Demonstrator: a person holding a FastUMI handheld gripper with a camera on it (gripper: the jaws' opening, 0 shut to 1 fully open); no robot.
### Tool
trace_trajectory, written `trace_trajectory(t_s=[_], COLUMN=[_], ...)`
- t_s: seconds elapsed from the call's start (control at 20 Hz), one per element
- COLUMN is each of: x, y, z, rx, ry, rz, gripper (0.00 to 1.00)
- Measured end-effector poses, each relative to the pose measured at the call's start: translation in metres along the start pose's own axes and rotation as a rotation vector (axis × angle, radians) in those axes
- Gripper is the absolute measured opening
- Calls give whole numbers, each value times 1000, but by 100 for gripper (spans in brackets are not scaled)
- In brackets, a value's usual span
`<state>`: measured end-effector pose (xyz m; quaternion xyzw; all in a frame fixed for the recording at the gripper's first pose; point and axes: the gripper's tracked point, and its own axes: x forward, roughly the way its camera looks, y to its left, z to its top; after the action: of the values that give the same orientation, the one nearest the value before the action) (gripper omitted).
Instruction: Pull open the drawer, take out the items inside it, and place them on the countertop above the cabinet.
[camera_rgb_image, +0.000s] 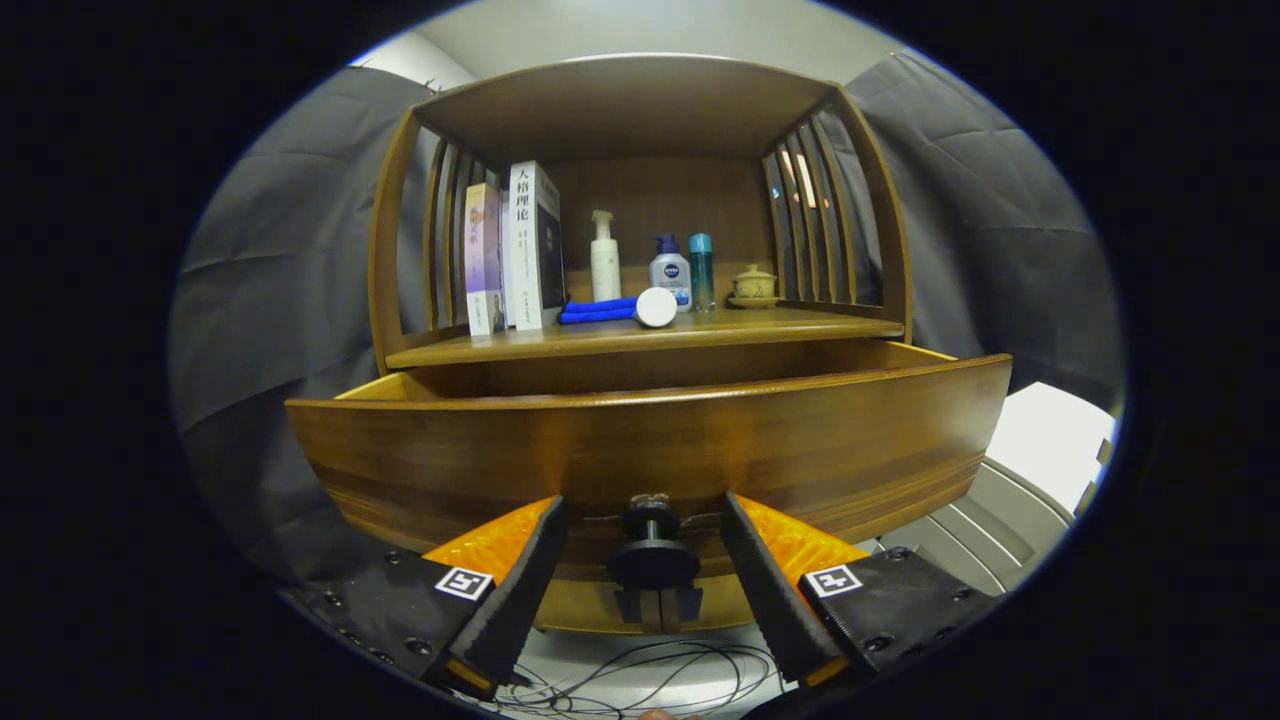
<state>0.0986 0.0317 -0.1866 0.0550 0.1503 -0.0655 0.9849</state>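
The drawer (650, 440) is pulled out, its knob (652, 545) between the wide-open tongs (645, 540), which grip nothing. Its contents are hidden behind the front, so reaching in blind risks striking the rim.

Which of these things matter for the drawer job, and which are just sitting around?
Job: drawer, pulled out; its knob, between the open gripper fingers; countertop.
Lying about: books, pump bottle, lotion bottle, lidded cup, cables.
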Motion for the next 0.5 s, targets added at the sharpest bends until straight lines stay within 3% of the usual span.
trace_trajectory(t_s=[0.5], x=[61], y=[5], z=[16], rx=[-9], ry=[8], rz=[-9], gripper=[97])
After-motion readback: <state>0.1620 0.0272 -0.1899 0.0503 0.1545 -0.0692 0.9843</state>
